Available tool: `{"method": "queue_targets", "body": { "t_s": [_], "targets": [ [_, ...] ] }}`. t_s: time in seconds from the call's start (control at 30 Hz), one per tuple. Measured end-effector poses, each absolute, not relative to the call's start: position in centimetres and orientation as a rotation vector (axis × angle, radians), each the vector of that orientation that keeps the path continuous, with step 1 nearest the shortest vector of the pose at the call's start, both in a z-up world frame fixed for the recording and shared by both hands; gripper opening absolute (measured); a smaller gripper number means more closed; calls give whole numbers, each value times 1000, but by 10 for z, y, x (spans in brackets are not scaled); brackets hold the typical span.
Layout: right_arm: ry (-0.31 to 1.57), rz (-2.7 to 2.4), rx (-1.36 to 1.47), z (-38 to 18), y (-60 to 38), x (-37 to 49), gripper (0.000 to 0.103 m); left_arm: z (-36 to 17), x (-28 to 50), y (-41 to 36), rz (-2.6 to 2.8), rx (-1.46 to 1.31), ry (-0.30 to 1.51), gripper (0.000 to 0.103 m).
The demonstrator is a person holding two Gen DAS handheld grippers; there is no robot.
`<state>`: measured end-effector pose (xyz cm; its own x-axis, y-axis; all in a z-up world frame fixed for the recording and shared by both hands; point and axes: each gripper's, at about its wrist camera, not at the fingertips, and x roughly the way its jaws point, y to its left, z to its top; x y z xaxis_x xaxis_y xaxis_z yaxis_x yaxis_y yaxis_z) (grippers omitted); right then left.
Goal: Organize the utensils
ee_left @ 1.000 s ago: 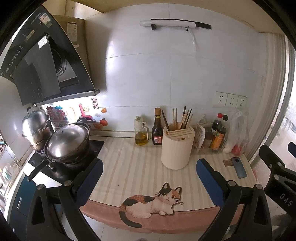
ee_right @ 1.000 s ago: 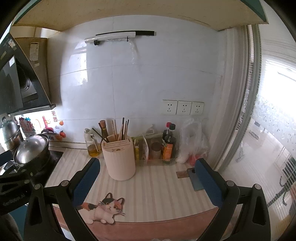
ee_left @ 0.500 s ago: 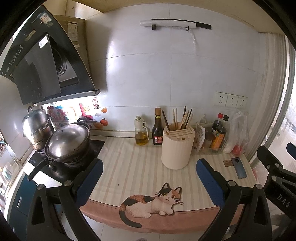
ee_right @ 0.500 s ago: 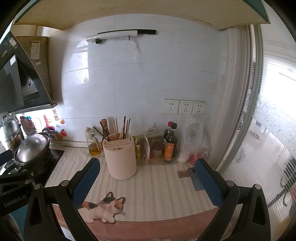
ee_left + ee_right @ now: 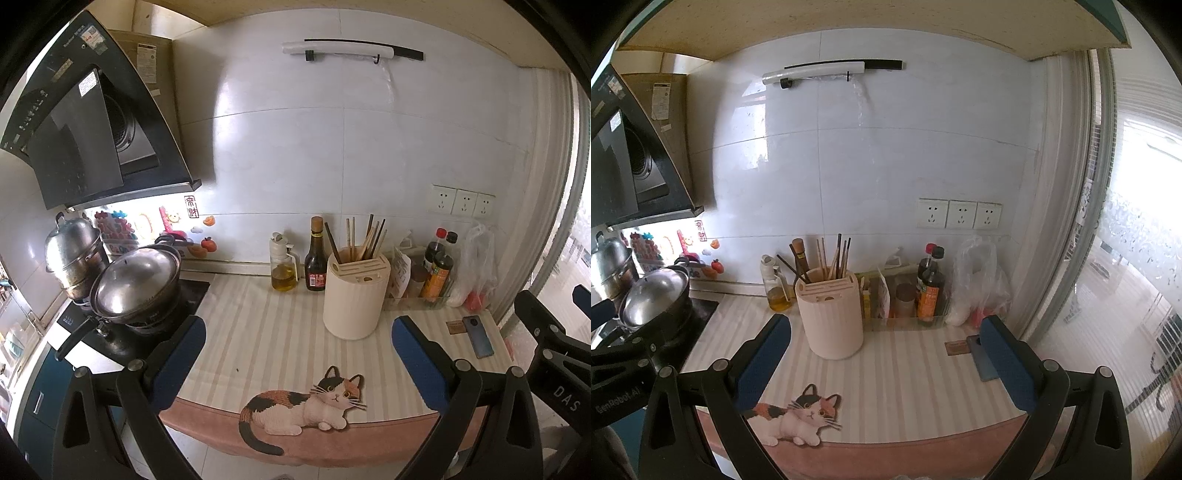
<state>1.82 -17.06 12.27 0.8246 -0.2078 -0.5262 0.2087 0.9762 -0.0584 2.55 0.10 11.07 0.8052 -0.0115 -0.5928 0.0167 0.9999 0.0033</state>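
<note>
A cream utensil holder (image 5: 355, 297) stands on the striped counter mat, with several chopsticks (image 5: 365, 237) upright in it. It also shows in the right wrist view (image 5: 832, 312), with its chopsticks (image 5: 834, 258). My left gripper (image 5: 295, 343) is open and empty, held in front of the counter, short of the holder. My right gripper (image 5: 882, 350) is open and empty, likewise in front of the counter with the holder ahead to the left. The right gripper's body shows at the right edge of the left wrist view (image 5: 554, 343).
An oil bottle (image 5: 283, 268) and a dark sauce bottle (image 5: 315, 261) stand left of the holder. Bottles (image 5: 437, 269), a plastic bag (image 5: 476, 266) and a phone (image 5: 478, 336) are on the right. Pots (image 5: 136, 284) sit on the stove at left. A cat-print mat edge (image 5: 303, 402) hangs at the front.
The right wrist camera has moved slightly closer and left, so the holder sits nearer the centre. The left view is almost unchanged.
</note>
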Motion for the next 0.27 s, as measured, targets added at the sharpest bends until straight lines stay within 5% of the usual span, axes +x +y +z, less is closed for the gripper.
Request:
{"method": "queue_targets", "body": {
  "t_s": [0.27],
  "targets": [
    [554,-222,3,123,-171,19,103,116,29,2,-12,2,630,103]
  ]
}}
